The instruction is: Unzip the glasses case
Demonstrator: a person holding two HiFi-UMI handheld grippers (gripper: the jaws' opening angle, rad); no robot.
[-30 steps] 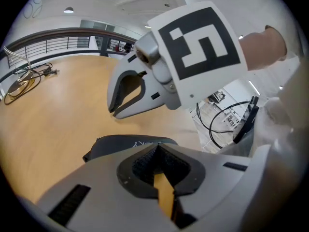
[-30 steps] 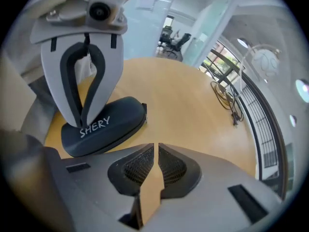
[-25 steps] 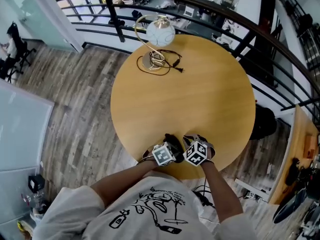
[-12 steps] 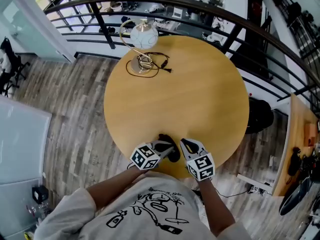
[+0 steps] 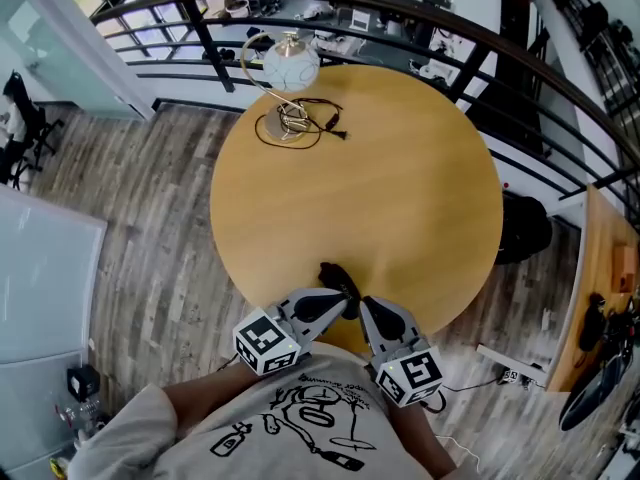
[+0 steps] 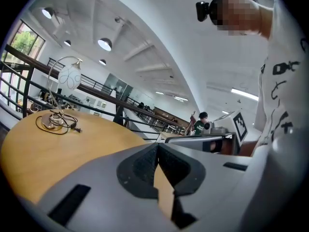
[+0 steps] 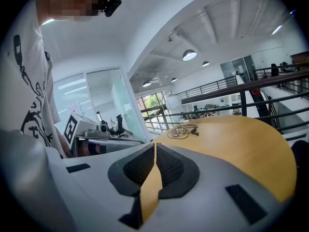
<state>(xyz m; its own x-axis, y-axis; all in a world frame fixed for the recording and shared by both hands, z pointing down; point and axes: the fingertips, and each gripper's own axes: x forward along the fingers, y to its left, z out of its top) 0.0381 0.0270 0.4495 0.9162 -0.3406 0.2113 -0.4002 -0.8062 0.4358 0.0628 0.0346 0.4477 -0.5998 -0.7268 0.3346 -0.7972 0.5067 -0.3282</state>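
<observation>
On the left of the head view we saw a wood-plank floor (image 5: 150, 218). The middle was filled by a round wooden table (image 5: 400, 188), with a dark railing (image 5: 420, 18) curving round its far side. A lamp (image 5: 290, 63) with a white globe stood at the table's far left, and its dark cord (image 5: 305, 128) was looped loosely about the base.

The left gripper (image 5: 343, 304) reached in over the table's near edge, with its marker cube (image 5: 265, 343) back by the person's shirt (image 5: 300, 418). In the left gripper view its jaws met tip to tip with nothing between them. Only the tabletop showed through the gap lower down.

Just beyond that tip lay the glasses case (image 5: 333, 275), a small dark shape close to the table's near edge. We could not tell whether its zip was open, nor whether either gripper touched it.

The right gripper (image 5: 364, 304) came in just to the right of the case. It was angled toward the left one, so the two made a V with their tips near each other. In the right gripper view its jaws were likewise closed on nothing. Past them the table ran away to the lamp and cord on its far side.
</observation>
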